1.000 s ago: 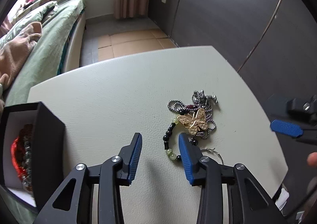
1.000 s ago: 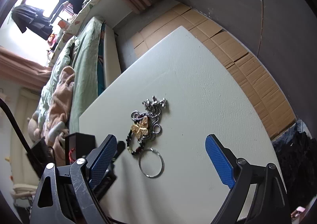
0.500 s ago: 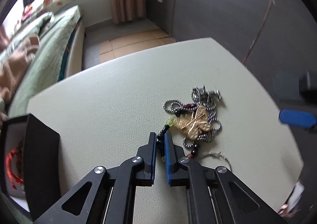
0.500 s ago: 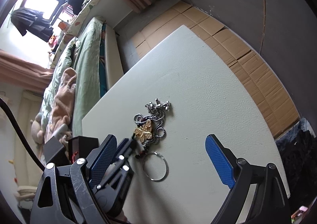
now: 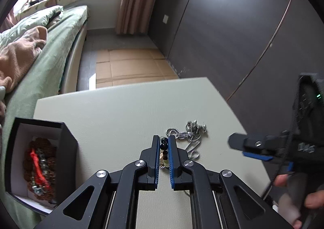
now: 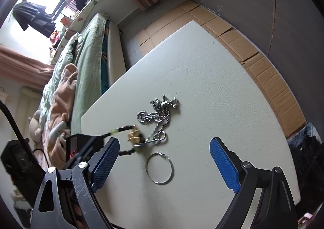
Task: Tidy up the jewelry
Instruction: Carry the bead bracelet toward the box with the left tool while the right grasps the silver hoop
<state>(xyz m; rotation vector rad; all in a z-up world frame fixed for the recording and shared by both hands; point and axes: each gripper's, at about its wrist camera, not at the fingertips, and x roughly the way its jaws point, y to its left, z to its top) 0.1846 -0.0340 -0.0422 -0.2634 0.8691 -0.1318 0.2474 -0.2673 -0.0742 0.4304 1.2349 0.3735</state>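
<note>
Now, left gripper (image 5: 163,144): jaws nearly together, pinched on the beaded bracelet (image 5: 164,148); dark beads and a pale bead show between the blue pads.
Bracelet, right wrist view: beaded bracelet (image 6: 123,128) stretches taut from the left gripper (image 6: 97,144) toward the gold butterfly charm (image 6: 134,136); whether the charm is clear of the table (image 6: 212,87) I cannot tell.
Right gripper (image 6: 164,158): jaws wide, nothing between the pads.
Between right jaws: silver hoop (image 6: 160,168) lies flat on the table, touching neither pad.
Just beyond right jaws: silver chain (image 6: 157,119) in a loose tangle, one end near the charm.
Beyond left jaw tips, to their right: silver chain (image 5: 188,136) on the table (image 5: 121,107).
Left of left jaws: black box (image 5: 40,164), open, white-lined, holding red cord and brown beads.
Right of left jaws: right gripper (image 5: 257,148) with a hand (image 5: 293,194) on it.
Far: bed (image 5: 50,47), curtain (image 5: 135,0), dark wall.
</note>
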